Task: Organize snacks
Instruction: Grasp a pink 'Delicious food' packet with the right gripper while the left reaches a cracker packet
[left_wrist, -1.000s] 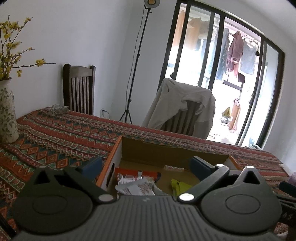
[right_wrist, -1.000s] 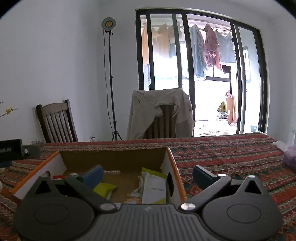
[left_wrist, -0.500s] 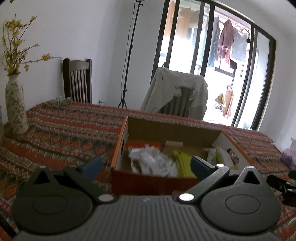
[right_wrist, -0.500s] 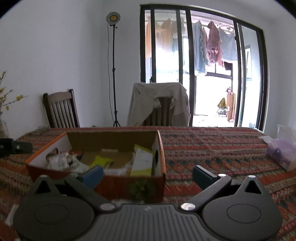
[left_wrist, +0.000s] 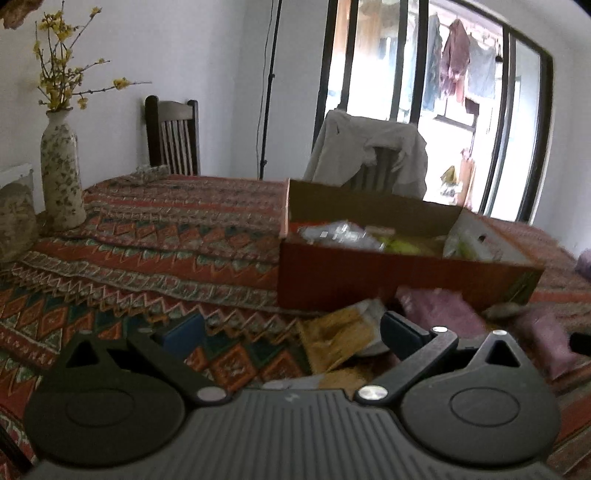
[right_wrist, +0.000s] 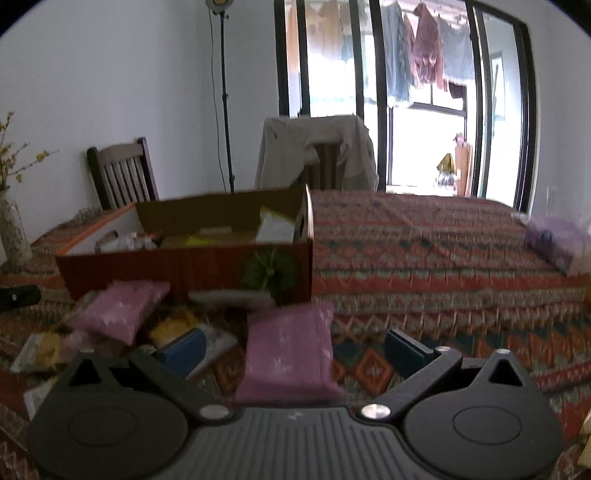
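The right gripper (right_wrist: 291, 341) is spread wide with a pink snack pouch (right_wrist: 290, 354) lying on the table (right_wrist: 424, 243) between its jaws, ungripped. The left gripper (left_wrist: 291, 330), also wide, frames a yellow packet (left_wrist: 338, 338). Behind both, mid-table, the orange box (right_wrist: 184, 264) holds snacks.

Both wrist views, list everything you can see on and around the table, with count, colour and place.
Cardboard box: one, orange-red outside, mid-table, snack packets inside.
Pink packets: at least two, on the cloth in front of the box.
Yellow packets: a few, blurred, beside the pink ones.
Tablecloth: one, red patterned, covers the table.
Vase: one, floral cream, yellow blossoms, table's far left.
Purple pack: one, table's right edge.
Chairs: two, dark wood, behind the table; one draped with a beige jacket.
Lamp stand: one, black, by the wall.
Left gripper: open, empty.
Right gripper: open, above a pink packet.
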